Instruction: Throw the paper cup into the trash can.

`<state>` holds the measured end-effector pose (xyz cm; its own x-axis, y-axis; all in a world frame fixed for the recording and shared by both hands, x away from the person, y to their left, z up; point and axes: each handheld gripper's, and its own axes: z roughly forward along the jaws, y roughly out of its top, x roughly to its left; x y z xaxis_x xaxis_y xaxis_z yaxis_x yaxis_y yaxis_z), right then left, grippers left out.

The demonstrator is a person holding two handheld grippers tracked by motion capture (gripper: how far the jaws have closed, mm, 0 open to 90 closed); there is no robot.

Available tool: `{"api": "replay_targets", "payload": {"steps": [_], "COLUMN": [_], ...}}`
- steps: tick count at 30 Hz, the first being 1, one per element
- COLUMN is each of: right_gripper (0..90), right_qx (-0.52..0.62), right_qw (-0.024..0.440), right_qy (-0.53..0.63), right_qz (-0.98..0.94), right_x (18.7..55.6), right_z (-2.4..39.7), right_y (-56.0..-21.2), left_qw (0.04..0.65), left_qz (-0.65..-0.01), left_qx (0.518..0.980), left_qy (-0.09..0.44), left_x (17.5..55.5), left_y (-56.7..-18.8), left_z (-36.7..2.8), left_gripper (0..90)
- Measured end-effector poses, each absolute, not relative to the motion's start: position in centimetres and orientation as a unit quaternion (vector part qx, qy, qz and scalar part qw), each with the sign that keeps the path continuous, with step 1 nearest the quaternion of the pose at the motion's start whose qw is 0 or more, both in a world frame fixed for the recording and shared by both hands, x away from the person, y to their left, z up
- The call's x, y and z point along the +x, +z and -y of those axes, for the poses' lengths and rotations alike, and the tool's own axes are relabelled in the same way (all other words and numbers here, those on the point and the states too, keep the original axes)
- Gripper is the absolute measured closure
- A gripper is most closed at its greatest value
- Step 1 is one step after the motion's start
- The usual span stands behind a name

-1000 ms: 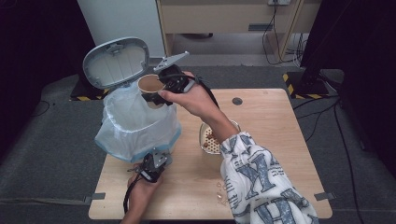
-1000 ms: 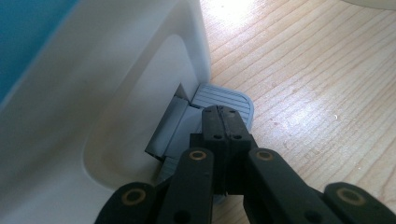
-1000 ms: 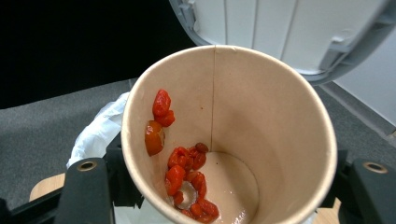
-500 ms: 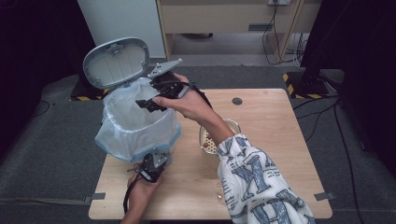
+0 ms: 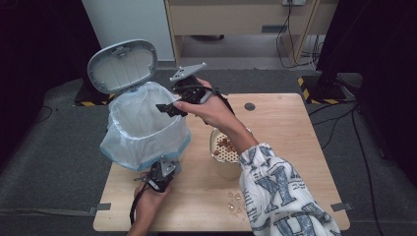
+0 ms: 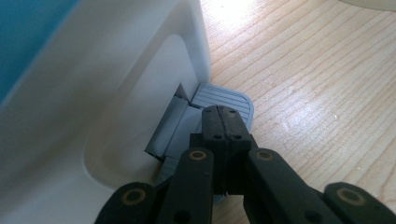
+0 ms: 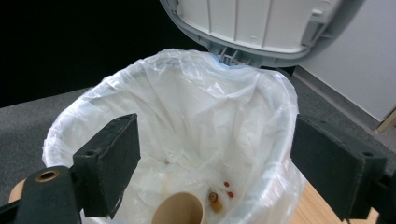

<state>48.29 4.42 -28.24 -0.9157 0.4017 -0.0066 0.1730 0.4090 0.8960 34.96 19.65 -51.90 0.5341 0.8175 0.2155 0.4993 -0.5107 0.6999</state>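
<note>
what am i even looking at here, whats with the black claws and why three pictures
A person sits at a wooden table holding a hand-held two-jaw gripper in each hand. One picture looks down from above; the other two come from cameras riding on each gripper, so the black claws are its own jaws. The left gripper, jaws shut, presses the grey pedal of a white pedal bin, whose lid stands open. The right gripper hangs over the bin's plastic liner; its jaws have just been opening and hold nothing. A brown paper cup lies at the bottom of the liner with a few scraps. A bowl with a strainer insert holding food bits stands beside the bin.
</note>
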Motion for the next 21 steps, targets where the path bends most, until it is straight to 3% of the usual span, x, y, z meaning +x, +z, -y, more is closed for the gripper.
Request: {"api": "replay_targets", "payload": {"steps": [21], "right_gripper": [14.2], "right_qx": [0.206], "right_qw": [0.117], "right_qy": [0.515], "right_qz": [-0.824], "right_x": [48.8], "right_z": [-0.2], "right_y": [-28.9], "left_qw": [0.294], "left_qz": [-0.4], "left_qx": [0.825], "left_qy": [0.271], "left_x": [35.0], "left_y": [-51.9], "left_z": [-19.7], "left_gripper": [89.6]}}
